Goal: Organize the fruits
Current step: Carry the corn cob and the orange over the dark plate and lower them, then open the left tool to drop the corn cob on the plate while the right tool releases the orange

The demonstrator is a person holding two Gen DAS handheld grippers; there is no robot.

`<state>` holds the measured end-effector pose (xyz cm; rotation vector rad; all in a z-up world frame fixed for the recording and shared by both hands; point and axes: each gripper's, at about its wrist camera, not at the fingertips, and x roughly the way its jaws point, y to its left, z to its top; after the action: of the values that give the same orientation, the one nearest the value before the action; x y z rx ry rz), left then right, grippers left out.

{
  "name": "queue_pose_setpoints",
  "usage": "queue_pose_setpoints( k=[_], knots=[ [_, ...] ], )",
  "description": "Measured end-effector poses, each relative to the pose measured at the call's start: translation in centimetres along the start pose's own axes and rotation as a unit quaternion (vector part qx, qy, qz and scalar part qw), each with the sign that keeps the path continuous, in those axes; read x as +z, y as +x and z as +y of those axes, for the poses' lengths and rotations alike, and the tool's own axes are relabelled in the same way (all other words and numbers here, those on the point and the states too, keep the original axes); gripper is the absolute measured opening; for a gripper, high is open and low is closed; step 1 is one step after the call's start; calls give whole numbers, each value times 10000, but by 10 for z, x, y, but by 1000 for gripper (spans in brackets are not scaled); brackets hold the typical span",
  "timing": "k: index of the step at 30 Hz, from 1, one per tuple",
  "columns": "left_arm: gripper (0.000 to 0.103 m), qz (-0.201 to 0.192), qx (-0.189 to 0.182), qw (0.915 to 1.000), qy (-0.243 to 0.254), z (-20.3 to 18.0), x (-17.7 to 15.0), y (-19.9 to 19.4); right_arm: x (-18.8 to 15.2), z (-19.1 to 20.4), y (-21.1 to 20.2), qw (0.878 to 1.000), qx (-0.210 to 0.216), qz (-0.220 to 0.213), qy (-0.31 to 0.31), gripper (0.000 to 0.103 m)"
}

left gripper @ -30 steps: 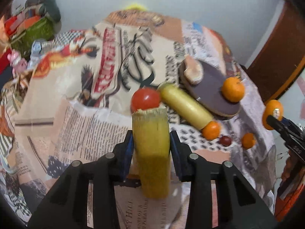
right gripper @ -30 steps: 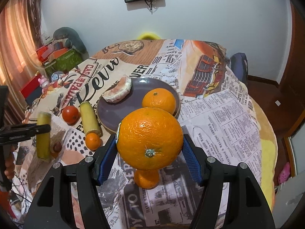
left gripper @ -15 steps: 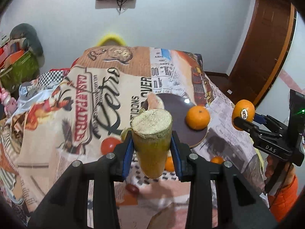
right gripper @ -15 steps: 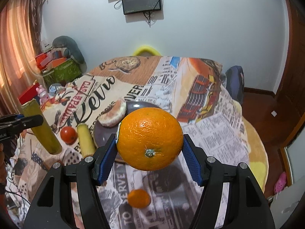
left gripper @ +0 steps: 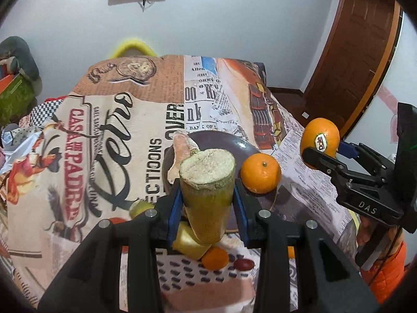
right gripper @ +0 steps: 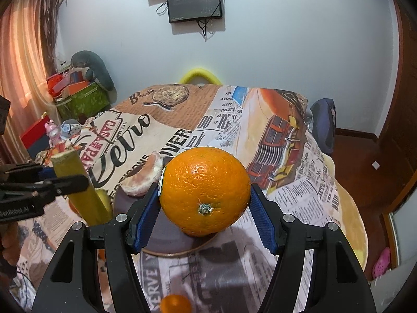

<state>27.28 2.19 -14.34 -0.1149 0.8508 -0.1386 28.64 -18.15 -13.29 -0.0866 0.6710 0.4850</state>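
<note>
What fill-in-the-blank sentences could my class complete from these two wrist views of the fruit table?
1. The right gripper is closed on a large ____.
2. The left gripper holds a yellow-green stalk piece with its cut end facing the ____.
3. The small orange and the peeled fruit lie on a dark ____.

Missing words: orange; camera; plate
</note>
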Motion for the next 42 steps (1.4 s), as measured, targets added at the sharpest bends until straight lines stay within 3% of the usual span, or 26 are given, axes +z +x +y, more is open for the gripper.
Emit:
queue_pose_setpoints(
  k=[12,24,34,42],
  knots=[
    [36,318,-65,9994,-118,0,19,60,9,-9,32,9999,88,56,65,63],
    [37,423,-20,9991,-50,-1,42,96,17,-16,53,9999,97,86,-11,63],
    [39,495,278,9984,-53,4,42,111,22,-15,82,9989,305,359,44,63],
    [42,263,302,9992,-76,14,43,97,21,-10,93,9982,336,488,-25,63]
  ],
)
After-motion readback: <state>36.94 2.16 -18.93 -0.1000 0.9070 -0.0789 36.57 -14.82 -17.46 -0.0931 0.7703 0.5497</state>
